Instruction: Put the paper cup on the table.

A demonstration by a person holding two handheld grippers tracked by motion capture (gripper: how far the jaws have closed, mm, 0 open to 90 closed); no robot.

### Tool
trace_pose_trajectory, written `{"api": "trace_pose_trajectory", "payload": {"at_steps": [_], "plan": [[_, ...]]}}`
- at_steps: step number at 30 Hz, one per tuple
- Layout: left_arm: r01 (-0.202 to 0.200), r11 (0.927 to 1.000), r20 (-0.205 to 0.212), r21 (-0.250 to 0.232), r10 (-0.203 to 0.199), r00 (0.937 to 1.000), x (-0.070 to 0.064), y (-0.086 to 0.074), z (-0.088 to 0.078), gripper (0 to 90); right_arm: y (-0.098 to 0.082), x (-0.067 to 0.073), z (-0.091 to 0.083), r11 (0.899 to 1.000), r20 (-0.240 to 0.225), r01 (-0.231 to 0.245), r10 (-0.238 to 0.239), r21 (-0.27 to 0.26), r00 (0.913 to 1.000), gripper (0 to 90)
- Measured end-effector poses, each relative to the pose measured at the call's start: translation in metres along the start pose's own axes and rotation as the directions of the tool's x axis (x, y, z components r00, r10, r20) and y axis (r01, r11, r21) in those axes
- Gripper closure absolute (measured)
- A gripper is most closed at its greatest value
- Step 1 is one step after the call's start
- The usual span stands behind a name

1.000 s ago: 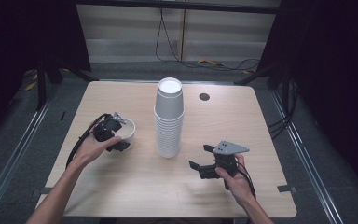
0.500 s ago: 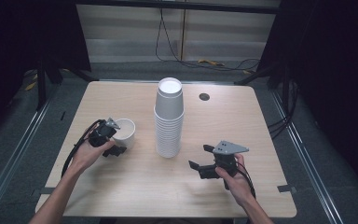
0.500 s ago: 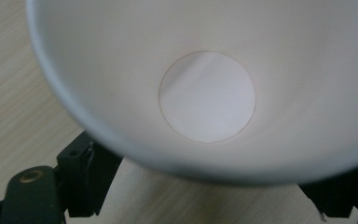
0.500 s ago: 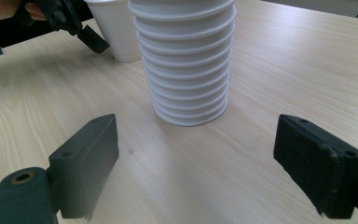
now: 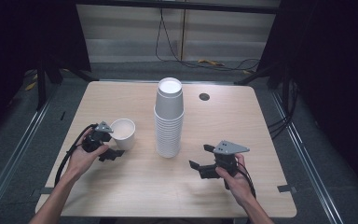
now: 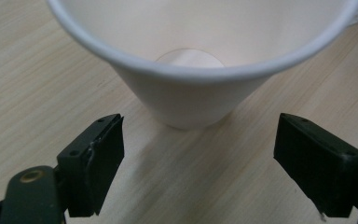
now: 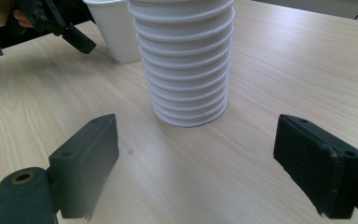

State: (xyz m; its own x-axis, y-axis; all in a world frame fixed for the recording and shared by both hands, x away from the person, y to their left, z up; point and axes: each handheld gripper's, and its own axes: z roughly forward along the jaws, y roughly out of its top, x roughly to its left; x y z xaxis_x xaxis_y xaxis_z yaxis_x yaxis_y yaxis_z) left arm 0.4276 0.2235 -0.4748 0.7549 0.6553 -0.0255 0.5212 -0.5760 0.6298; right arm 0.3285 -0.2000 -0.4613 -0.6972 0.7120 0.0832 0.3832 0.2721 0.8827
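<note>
A tall stack of white paper cups (image 5: pixel 169 119) stands mid-table. To its left a single white cup (image 5: pixel 123 133) stands upright on the wood. My left gripper (image 5: pixel 114 143) is open just left of that cup. In the left gripper view the cup (image 6: pixel 200 70) sits just beyond the tips of the open left gripper (image 6: pixel 200 158), apart from both jaws. My right gripper (image 5: pixel 200 157) is open and empty to the right of the stack. The right gripper view has the right gripper (image 7: pixel 196 158) facing the stack (image 7: pixel 186 60), with the single cup (image 7: pixel 114 30) and left gripper (image 7: pixel 60 23) behind.
The wooden table (image 5: pixel 242 121) has a small round hole (image 5: pixel 204 96) near its back edge, right of the stack. Cables (image 5: pixel 214 63) lie on the floor behind. Bare wood stretches in front of the stack and along the right side.
My left gripper has let go of the single cup and drawn back to the left, leaving it standing. The right gripper has stayed put.
</note>
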Motion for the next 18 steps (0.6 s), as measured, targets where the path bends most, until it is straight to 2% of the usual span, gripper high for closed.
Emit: {"api": "trace_pose_trajectory", "payload": {"at_steps": [10, 13, 16, 18], "plan": [[0.042, 0.9946, -0.038, -0.095, -0.045, 0.9983, -0.01, -0.014, -0.02, 15.8, 0.0, 0.001, 0.0, 1.0, -0.001, 0.007, -0.007, -0.002, 1.0, 14.0], [0.037, 0.9927, -0.024, -0.115, -0.04, 0.9989, -0.017, -0.016, -0.024, 16.1, 0.0, 0.0, 0.0, 1.0, 0.002, 0.001, -0.001, -0.003, 1.0, 14.0], [0.044, 0.9874, -0.014, -0.152, -0.047, 0.9988, -0.023, -0.018, -0.026, 15.6, 0.0, 0.0, -0.001, 1.0, 0.003, -0.001, 0.001, -0.004, 1.0, 14.0], [0.062, 0.9813, 0.023, -0.182, -0.059, 0.998, -0.028, -0.02, -0.027, 15.7, 0.0, 0.0, -0.001, 1.0, 0.002, 0.003, -0.003, -0.006, 1.0, 14.0]]}}
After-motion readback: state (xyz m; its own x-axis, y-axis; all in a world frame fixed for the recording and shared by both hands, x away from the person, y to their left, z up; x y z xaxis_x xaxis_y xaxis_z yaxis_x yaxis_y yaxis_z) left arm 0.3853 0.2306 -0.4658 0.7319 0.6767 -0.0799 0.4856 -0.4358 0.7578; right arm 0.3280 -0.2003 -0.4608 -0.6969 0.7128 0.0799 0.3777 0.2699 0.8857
